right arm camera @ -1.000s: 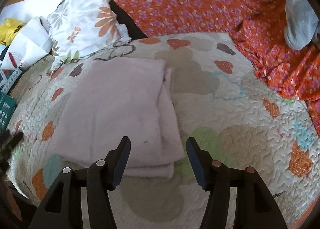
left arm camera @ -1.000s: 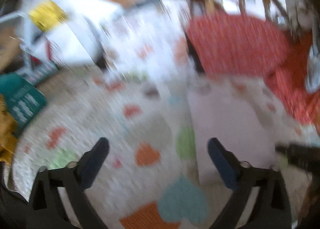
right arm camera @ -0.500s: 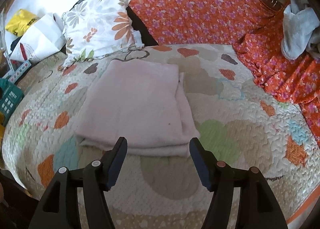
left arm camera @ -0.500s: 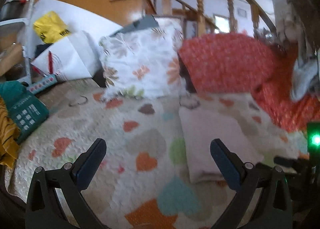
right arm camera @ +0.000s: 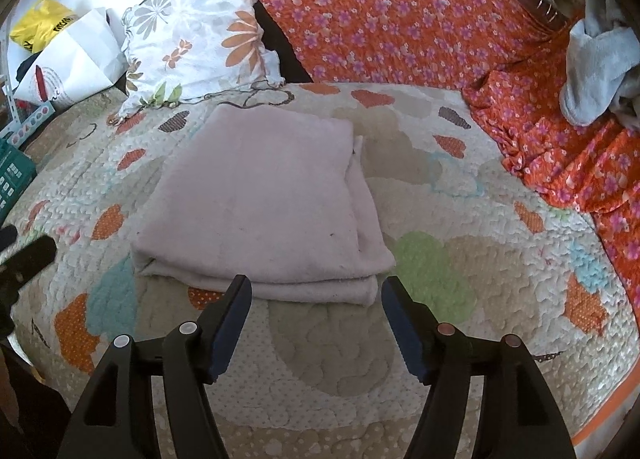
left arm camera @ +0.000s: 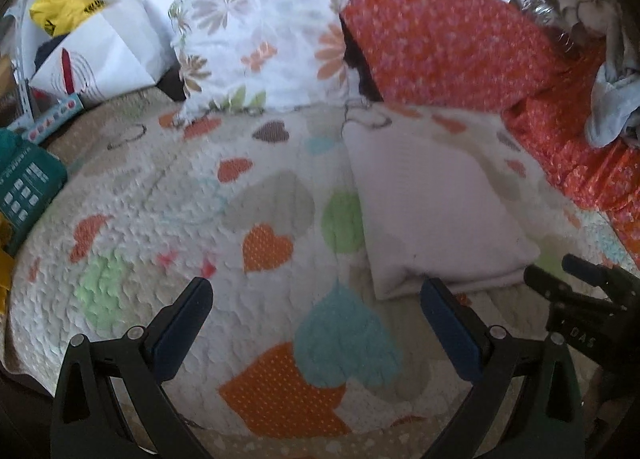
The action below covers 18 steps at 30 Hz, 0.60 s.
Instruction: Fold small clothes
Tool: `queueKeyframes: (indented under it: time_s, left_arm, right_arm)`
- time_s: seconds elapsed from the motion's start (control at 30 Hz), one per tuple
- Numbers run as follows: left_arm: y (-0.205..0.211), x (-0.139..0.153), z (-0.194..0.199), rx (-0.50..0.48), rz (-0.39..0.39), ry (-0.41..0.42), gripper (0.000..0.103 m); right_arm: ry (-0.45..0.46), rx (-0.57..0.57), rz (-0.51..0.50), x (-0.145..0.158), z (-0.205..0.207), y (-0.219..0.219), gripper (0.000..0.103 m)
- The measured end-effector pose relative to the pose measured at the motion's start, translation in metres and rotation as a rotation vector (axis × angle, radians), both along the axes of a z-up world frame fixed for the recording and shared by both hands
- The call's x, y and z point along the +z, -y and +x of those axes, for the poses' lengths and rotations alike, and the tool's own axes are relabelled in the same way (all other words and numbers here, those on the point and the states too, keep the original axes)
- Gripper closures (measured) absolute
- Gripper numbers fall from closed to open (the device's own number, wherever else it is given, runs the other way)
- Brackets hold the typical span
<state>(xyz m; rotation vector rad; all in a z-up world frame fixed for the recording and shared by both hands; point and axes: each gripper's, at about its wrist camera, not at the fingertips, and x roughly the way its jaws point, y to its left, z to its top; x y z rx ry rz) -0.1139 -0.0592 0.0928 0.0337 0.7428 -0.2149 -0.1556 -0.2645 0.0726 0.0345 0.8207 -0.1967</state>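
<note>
The pink cloth lies folded in a flat rectangle on the heart-print quilt, a little left of the middle, its stacked layers showing along the near edge. It looks soft, light and limp, something like fleece or towelling, so it would sag and slide open if lifted by one layer alone. I would take it at the near corners, pinching every layer together, or along the thick near edge where the fold is plainest. On its right side one layer pokes out a bit past the top one; whether that is a loose flap or just an uneven fold I cannot quite tell.

The right tongs hang just short of that near edge, spread wide, holding nothing and touching nothing. The left tongs are spread wider, also with nothing in them, above bare quilt to the left of the cloth, with their right finger near the cloth's near left corner.

Farther off, a flowered pillow leans at the far left, an orange bedspread fills the far right, and a pale blue towel sits bunched on it.
</note>
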Motion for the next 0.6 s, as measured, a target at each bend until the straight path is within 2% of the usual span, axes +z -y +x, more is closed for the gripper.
queueKeyframes:
  time_s: [0.6]
  left_arm:
    - [0.004,-0.025,0.016,-0.018,-0.009,-0.126,0.0]
  right_arm:
    - [-0.018,0.004,0.0,-0.008,0.009,0.002,0.027]
